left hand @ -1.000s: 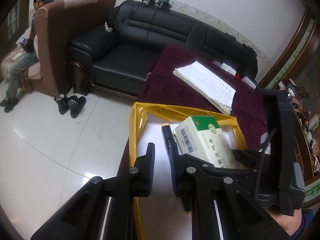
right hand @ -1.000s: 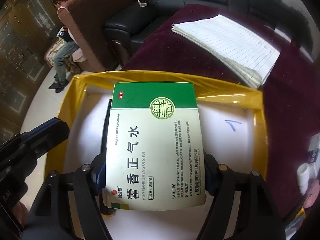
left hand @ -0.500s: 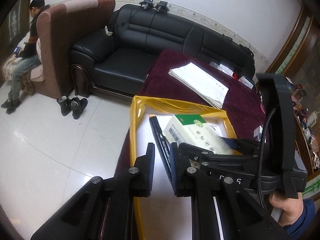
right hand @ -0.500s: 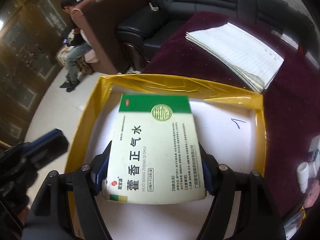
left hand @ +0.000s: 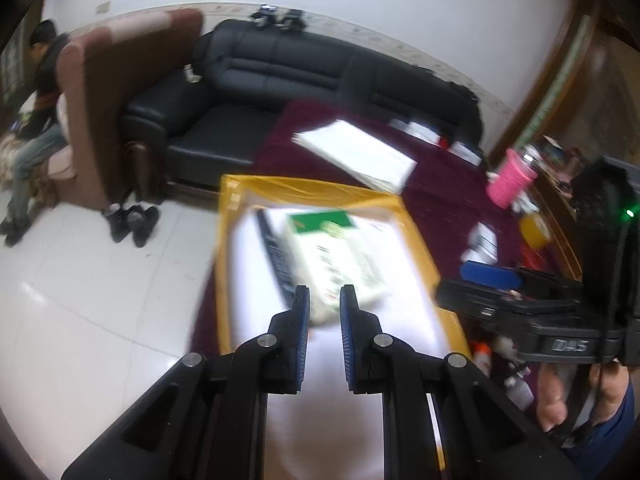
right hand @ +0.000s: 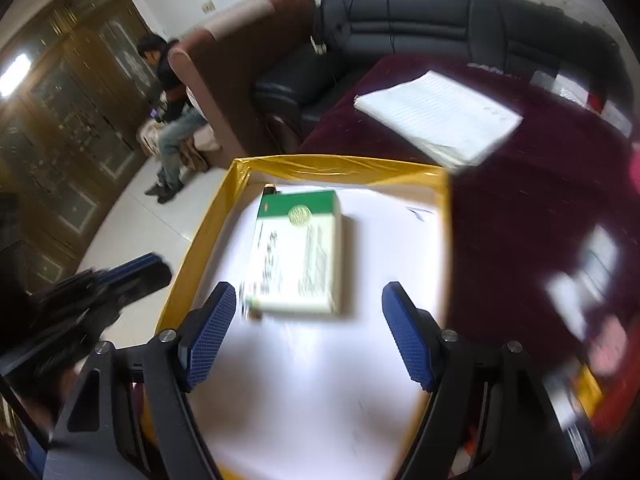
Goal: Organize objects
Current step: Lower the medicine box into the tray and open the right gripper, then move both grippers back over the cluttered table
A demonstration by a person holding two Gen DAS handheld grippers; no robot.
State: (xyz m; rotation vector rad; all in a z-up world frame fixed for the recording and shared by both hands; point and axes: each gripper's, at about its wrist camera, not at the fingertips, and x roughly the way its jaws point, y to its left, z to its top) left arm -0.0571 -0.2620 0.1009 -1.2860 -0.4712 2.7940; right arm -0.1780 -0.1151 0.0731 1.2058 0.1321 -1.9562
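Observation:
A green and white medicine box (right hand: 296, 256) lies flat on the white floor of the yellow-rimmed tray (right hand: 340, 162). A black pen (left hand: 274, 252) lies along the box's left side. My right gripper (right hand: 310, 290) hangs open above the tray, its blue pads wide apart and clear of the box, which sits just beyond them. My left gripper (left hand: 324, 296) is shut with nothing between its pads, raised over the tray's near part, with the box (left hand: 336, 260) ahead of it. The right gripper (left hand: 500, 280) shows at the right of the left wrist view.
The tray rests on a maroon tablecloth (right hand: 520, 220). A stack of lined paper (right hand: 440, 120) lies beyond it. A pink cup (left hand: 510, 182), bottles and small packs crowd the right side. A black sofa (left hand: 300, 80) and a seated person (left hand: 36, 120) are behind.
The right gripper has let go of the medicine box and drawn back and up; the box now lies in the tray. The left gripper has also pulled back from the pen.

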